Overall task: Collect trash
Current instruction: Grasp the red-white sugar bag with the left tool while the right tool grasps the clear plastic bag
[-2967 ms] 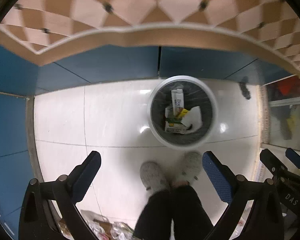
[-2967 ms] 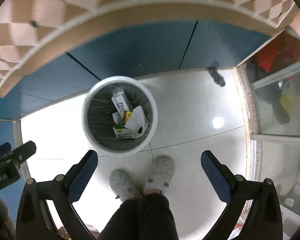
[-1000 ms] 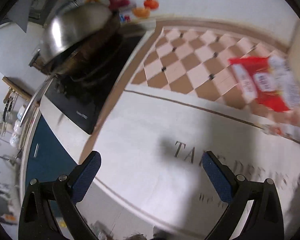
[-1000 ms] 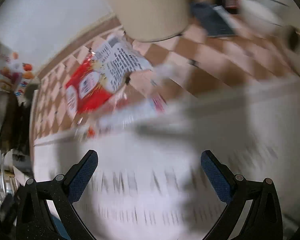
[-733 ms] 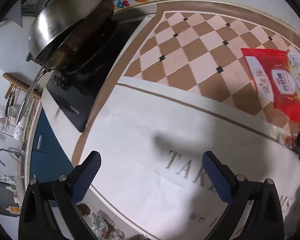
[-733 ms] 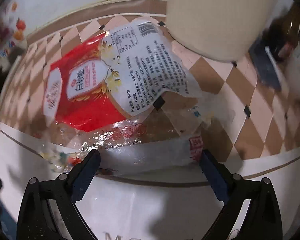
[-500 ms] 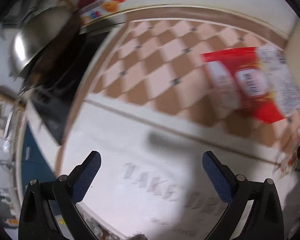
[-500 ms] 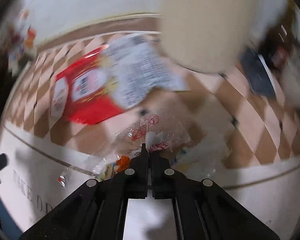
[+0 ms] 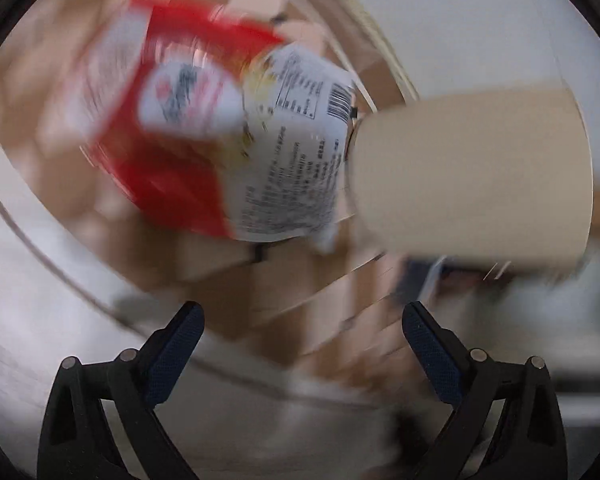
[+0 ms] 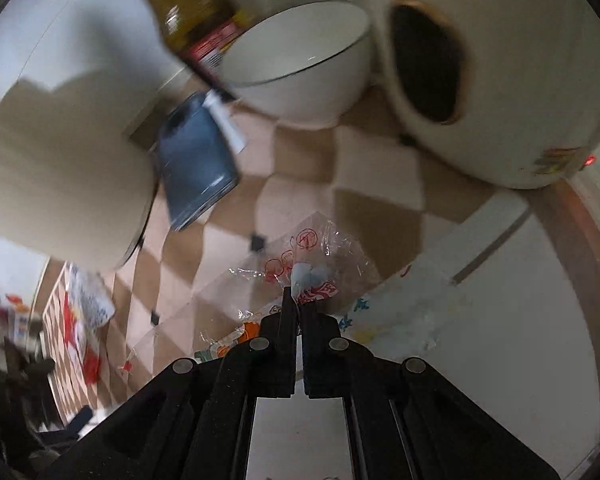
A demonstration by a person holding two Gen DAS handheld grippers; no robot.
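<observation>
A red and white food bag (image 9: 220,136) lies flat on the checkered mat, blurred in the left wrist view, just ahead of my left gripper (image 9: 300,344), which is open with nothing between its fingers. In the right wrist view my right gripper (image 10: 299,300) is shut on a crumpled clear plastic wrapper (image 10: 300,272) with red print, and the wrapper hangs from the fingertips over the mat. The same red and white bag (image 10: 84,320) shows small at the lower left of that view.
A tall beige cylinder (image 9: 468,176) stands right beside the bag. In the right wrist view a white bowl (image 10: 300,60), a dark bottle (image 10: 192,12), a blue box (image 10: 192,160) and a large white rounded appliance (image 10: 500,72) stand on the checkered mat (image 10: 380,168).
My right gripper went from wide open to shut on the clear wrapper and has swung right with it. My left gripper has moved in toward the red bag and rolled.
</observation>
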